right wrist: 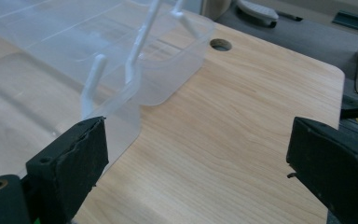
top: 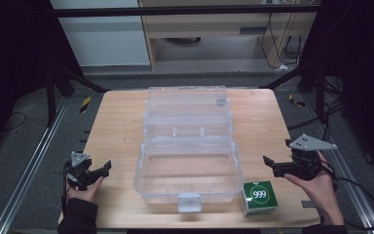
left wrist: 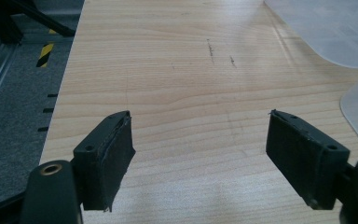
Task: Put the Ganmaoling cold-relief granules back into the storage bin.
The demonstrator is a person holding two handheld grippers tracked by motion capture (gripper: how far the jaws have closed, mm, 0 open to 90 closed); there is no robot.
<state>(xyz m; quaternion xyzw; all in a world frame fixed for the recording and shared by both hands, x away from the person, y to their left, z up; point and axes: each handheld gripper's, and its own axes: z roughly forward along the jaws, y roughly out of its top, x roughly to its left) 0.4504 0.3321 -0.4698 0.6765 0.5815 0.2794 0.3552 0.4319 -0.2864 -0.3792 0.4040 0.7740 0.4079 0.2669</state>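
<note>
Both tongs sit wide open and empty: left tongs (top: 101, 171) on bare light wooden surface (top: 117, 126), right tongs (top: 271, 165) beside the open clear plastic compartment box (top: 187, 146). The small green-and-white carton (top: 259, 197) sits right at the surface's front edge, so a careless nudge could probably knock it off.

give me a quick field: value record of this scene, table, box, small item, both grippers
surface: wooden table
main item: clear plastic box, lid open, empty as far as visible
small item: green and white carton marked 999, on the table by the box's near right corner
left hand-held gripper: open, holding nothing, left of the box
right hand-held gripper: open, holding nothing, right of the box, beyond the carton
contact: neither gripper touches the box or carton
</note>
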